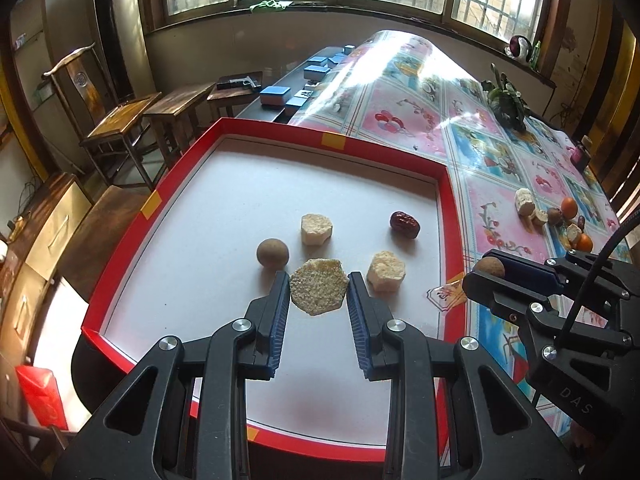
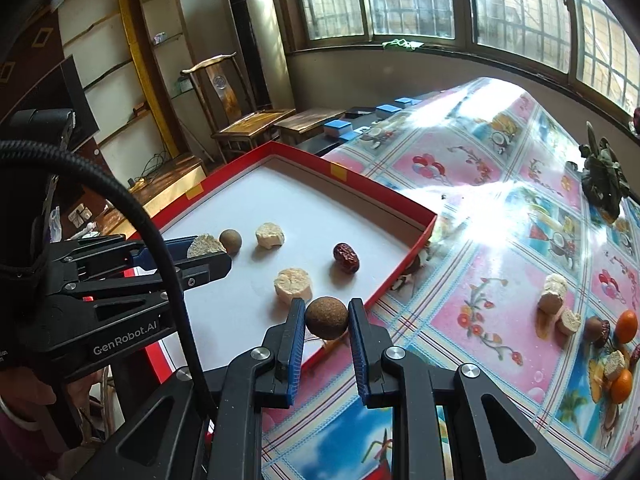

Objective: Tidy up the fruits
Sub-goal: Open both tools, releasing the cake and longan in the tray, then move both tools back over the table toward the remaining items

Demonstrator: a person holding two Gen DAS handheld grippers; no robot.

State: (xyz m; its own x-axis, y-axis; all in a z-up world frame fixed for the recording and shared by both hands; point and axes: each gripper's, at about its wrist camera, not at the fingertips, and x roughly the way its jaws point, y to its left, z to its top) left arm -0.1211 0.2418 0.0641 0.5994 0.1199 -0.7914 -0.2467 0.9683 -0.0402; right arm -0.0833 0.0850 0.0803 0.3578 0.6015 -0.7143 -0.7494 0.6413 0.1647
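The left gripper (image 1: pixel 319 290) holds a crumbly slice (image 1: pixel 318 287) between narrow fingers above the tray (image 1: pixel 450 216); the right gripper (image 2: pixel 326 318) clamps a brown ball (image 2: pixel 326 317) over the tray's near rim, inward of the bench (image 2: pixel 500 264).

A wooden chair (image 1: pixel 116 116) and stools (image 1: pixel 176 108) stand beside the tabletop (image 1: pixel 420 120); blue boxes (image 1: pixel 276 94) lie behind it.

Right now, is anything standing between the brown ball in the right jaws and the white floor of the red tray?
The brown ball hangs at the near rim of the red tray. Just past it a pale chunk lies on the floor, with a dark red date further right. Bare floor shows elsewhere.
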